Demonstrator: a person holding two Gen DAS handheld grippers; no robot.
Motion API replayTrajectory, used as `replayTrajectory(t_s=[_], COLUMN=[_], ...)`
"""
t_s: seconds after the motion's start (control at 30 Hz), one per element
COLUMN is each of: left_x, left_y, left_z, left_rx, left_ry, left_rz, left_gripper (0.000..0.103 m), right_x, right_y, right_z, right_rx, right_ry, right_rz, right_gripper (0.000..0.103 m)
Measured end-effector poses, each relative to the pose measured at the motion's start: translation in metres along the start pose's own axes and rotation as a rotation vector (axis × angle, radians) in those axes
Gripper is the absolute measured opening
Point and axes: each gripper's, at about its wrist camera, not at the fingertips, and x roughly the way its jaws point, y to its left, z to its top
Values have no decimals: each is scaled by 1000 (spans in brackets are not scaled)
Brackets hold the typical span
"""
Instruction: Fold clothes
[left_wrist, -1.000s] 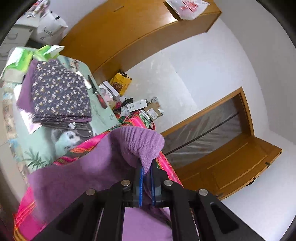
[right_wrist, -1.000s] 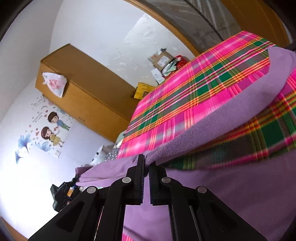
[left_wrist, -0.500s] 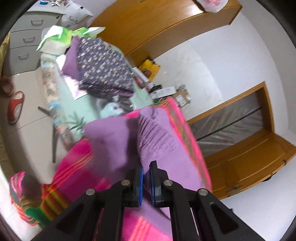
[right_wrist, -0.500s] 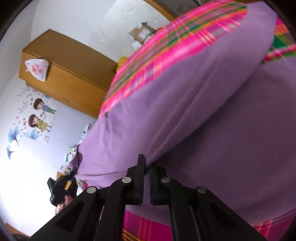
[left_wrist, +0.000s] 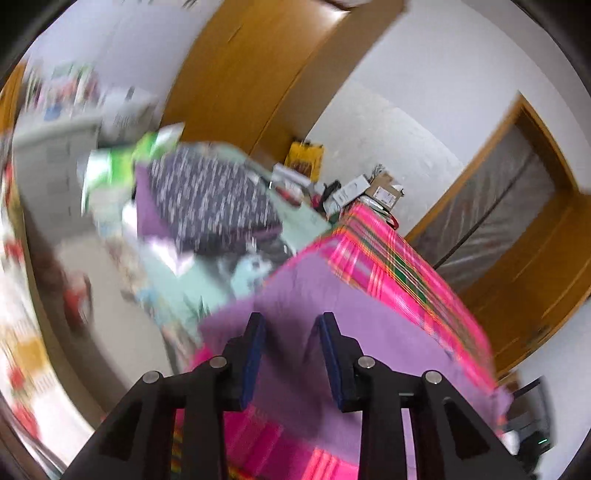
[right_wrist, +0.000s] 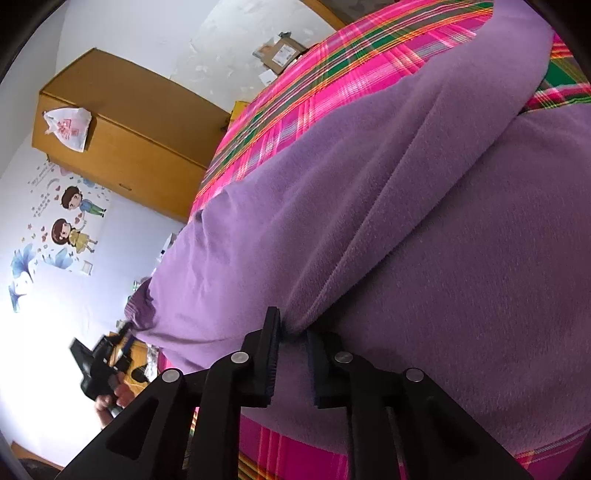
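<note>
The left gripper (left_wrist: 291, 332) was opening wide, pads clear of the purple garment (left_wrist: 354, 325) lying on the plaid cover (left_wrist: 402, 273) toward twelve o'clock. The right gripper (right_wrist: 291, 332) was opening, a garment fold between its narrow jaws.

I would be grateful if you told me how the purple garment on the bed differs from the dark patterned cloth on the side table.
The purple garment is plain fleece; the dark patterned cloth carries small light marks. The purple garment lies spread wide with one layer turned over across the pink plaid bedspread; the dark patterned cloth sits as a compact pile over something purple on the pale green table cover. Both lie flat on a surface.
</note>
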Motion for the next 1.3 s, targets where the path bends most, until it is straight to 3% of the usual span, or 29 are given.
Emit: replayTrajectory(t_s=[0.1,0.17,0.27,0.37,0.5,0.6,0.73,0.87,0.97,1.03,1.23,1.3], left_x=[-3,-4,16,53,95,107,96,92,100,103,94,93], left_y=[-11,-17,-33,-46,-52,-47,-22,32,72,87,82,69], left_z=[18,30,43,46,37,31,39,51,44,39,48,58], left_rx=[38,68,158,253,340,341,187,-123,-319,-382,-328,-245], left_ry=[-35,-58,1,115,238,271,244,237,249,247,208,216], left_rz=[32,54,59,67,137,147,-7,-266,-351,-353,-324,-294], left_gripper=[32,37,41,41,41,35,20,17,15,14,15,24], right_x=[1,0,-1,-1,-1,2,0,2,1,1,-2,-3], right_y=[1,-1,-5,-5,-8,-8,-9,-8,-10,-11,-12,-14], right_z=[0,1,3,3,3,4,5,7,7,6,6,5], right_rx=[-1,2,10,8,20,30,22,20,21,22,37,37], right_ry=[-5,-11,-20,-24,-32,-38,-43,-45,-45,-45,-46,-47], right_rz=[-2,-5,-6,-10,-3,0,0,2,6,5,8,6], right_gripper=[15,16,16,16,16,16,16,16,16,16,16,16])
